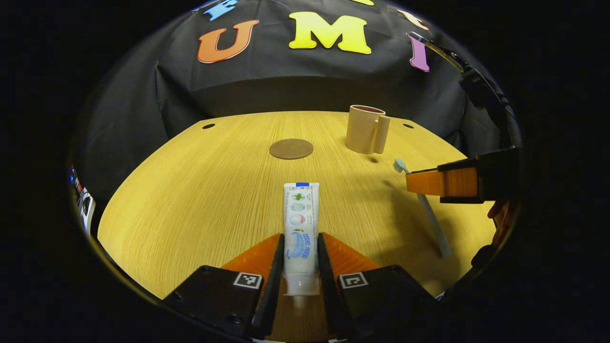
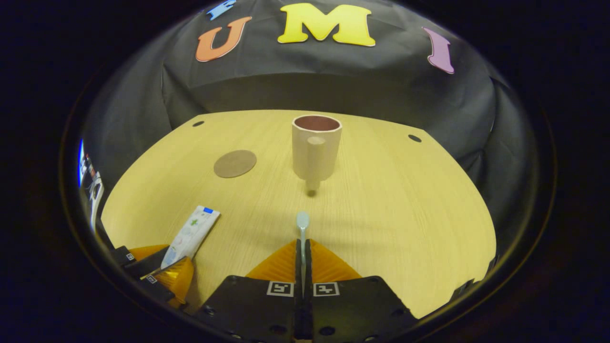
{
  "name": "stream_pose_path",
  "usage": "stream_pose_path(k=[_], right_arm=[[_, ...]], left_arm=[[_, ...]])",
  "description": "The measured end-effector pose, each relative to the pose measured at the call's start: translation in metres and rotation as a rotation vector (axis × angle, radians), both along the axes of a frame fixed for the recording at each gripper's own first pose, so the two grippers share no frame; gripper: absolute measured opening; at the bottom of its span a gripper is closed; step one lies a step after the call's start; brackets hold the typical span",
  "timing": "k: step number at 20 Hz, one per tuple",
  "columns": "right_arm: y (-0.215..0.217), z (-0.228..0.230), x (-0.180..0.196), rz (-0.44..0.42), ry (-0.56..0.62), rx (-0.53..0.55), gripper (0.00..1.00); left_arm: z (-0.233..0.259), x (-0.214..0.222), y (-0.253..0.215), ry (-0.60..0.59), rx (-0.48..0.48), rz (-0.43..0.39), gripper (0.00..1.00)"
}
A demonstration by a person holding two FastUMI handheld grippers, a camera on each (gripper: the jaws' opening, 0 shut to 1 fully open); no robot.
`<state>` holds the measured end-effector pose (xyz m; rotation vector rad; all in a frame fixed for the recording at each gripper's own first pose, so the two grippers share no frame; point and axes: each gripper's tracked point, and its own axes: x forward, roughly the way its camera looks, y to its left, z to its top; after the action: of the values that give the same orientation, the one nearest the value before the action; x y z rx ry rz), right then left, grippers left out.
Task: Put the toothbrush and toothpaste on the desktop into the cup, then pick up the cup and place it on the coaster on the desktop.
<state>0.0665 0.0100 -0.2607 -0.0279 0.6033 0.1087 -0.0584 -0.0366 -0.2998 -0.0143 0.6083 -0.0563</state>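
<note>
the toothpaste tube (image 1: 300,224) lies flat on the tabletop (image 1: 190,200), its cap end toward the camera, and the left gripper (image 1: 299,259) has its fingers pressed against both sides of the tube's lower half, pinching it. in the right gripper view the same tube (image 2: 190,233) and the left gripper (image 2: 162,274) appear at lower left. the toothbrush (image 2: 302,233) runs straight out from between the right gripper's (image 2: 302,259) fingers, which are pressed nearly together on its thin handle, bristle head pointing at the cup (image 2: 315,150). from the left gripper view the toothbrush (image 1: 424,205) lies on the tabletop with the right gripper (image 1: 441,183) over its middle.

the cup stands upright, handle facing the right gripper, well apart from both items; the round coaster (image 1: 291,148) sits bare to its left.

risks, as i judge them: the tube is soft and rounded, so the hold low on its body could let it slip or swing when lifted. the toothbrush handle is slim and could pivot in the pinch. both items head for one narrow cup mouth, so the grippers may crowd each other, or a long item striking the rim could tip the light cup.
</note>
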Motion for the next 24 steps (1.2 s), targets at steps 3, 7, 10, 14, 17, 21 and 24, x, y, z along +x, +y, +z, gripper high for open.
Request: stream_pose_path(k=[3,7,10,14,17,21,24], right_arm=[[0.002,0.003,0.0,0.004,-0.002,0.006,0.0],[-0.003,0.01,-0.001,-0.005,-0.017,0.015,0.0],[-0.006,0.02,0.001,-0.015,-0.029,0.025,0.0],[-0.015,0.052,0.002,-0.037,-0.074,0.055,0.0],[-0.02,0.089,0.006,-0.047,-0.137,0.084,0.0],[-0.023,0.15,0.023,-0.052,-0.234,0.121,0.0],[-0.022,0.204,0.048,-0.045,-0.326,0.158,0.0]], left_arm=[[0.002,0.0,0.0,0.017,-0.02,-0.002,0.39],[0.016,0.006,0.004,0.0,-0.025,0.006,0.35],[0.03,0.014,0.008,-0.024,-0.027,0.011,0.34],[0.057,0.026,0.013,-0.067,-0.04,0.024,0.34],[0.082,0.038,0.016,-0.12,-0.042,0.029,0.34],[0.12,0.057,0.021,-0.188,-0.027,0.027,0.34],[0.148,0.072,0.025,-0.244,-0.032,0.035,0.34]])
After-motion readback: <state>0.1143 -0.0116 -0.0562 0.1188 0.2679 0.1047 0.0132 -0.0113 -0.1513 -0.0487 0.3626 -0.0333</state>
